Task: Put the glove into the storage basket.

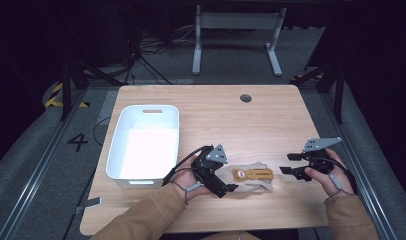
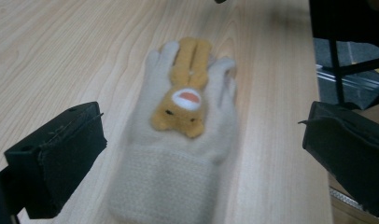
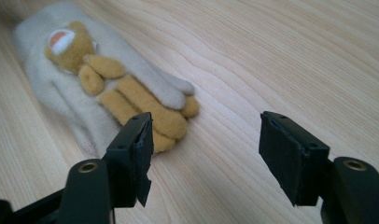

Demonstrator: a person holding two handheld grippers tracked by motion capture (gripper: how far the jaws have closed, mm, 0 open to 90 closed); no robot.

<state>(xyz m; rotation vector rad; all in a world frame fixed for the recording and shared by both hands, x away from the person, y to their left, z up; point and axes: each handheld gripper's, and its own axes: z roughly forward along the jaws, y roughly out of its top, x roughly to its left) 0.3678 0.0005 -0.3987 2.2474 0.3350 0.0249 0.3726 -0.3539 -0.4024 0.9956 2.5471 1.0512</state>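
Two grippers, both w/ jaws spread, nothing grabbed yet. Glove (image 1: pixel 251 179) lies flat on desk (image 1: pixel 271 120) betw. them: cuff just ahead of our left gripper (image 1: pixel 226 189), fingertips just ahead of right gripper (image 1: pixel 287 163). Bin (image 1: pixel 146 142) sits beyond left gripper. We judge pickup & likely drop into bin both remain; early stage.
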